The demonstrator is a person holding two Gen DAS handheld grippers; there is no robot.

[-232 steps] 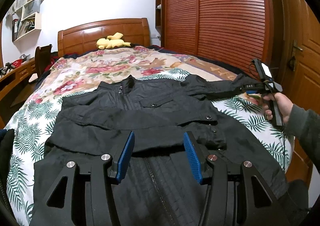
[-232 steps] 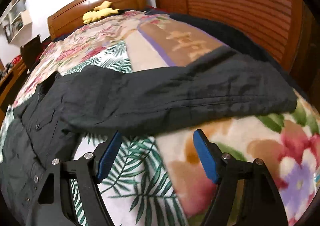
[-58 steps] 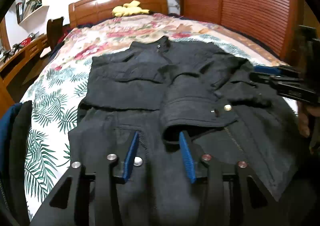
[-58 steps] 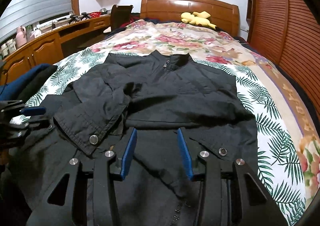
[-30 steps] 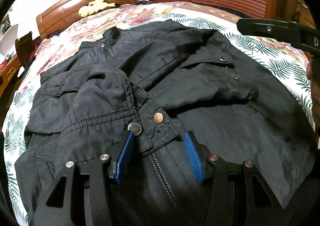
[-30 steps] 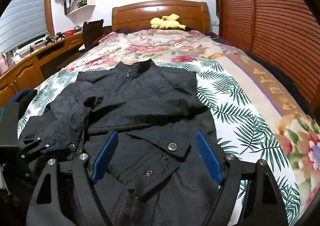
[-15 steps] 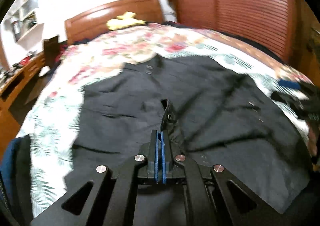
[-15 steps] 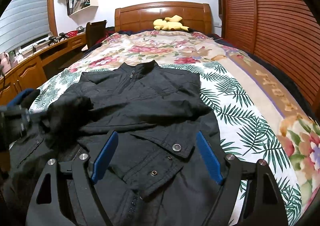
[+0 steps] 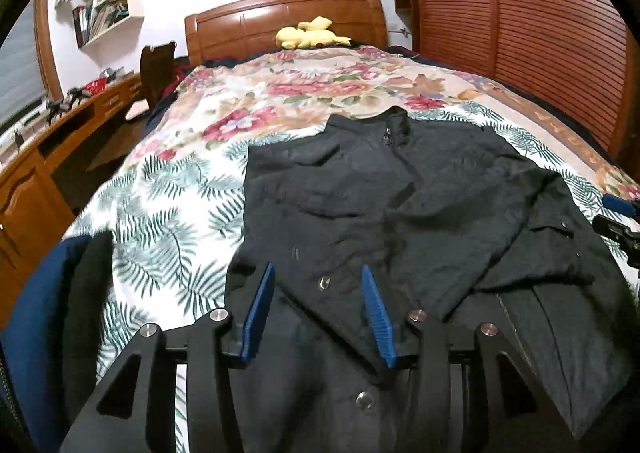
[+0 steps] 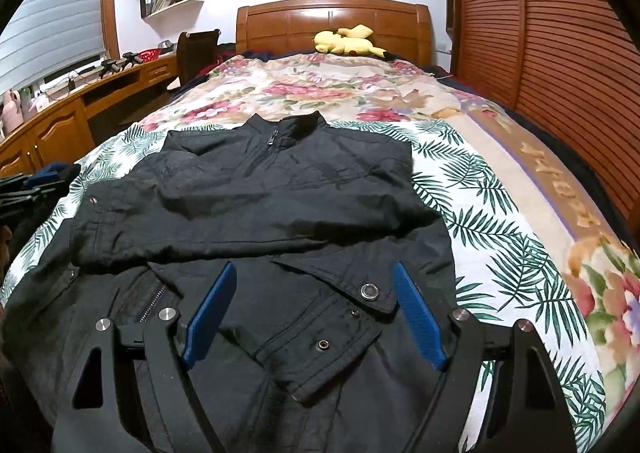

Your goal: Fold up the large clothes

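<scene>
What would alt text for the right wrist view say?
A black jacket lies zipped on a floral bedspread, both sleeves folded across its chest. The open right gripper hovers over a sleeve cuff, holding nothing. A yellow plush toy sits by the wooden headboard.

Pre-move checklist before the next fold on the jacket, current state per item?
1. Left tool open, empty: ok.
2. Right tool open, empty: ok.
3. Black jacket face up on the bed, collar toward the headboard: ok.
4. Both sleeves folded across the chest: ok; the left-side sleeve lies rumpled.
5. Hem within reach and flat: cannot tell, hidden under the tools.
6. Front zipped and snaps closed: cannot tell.
</scene>
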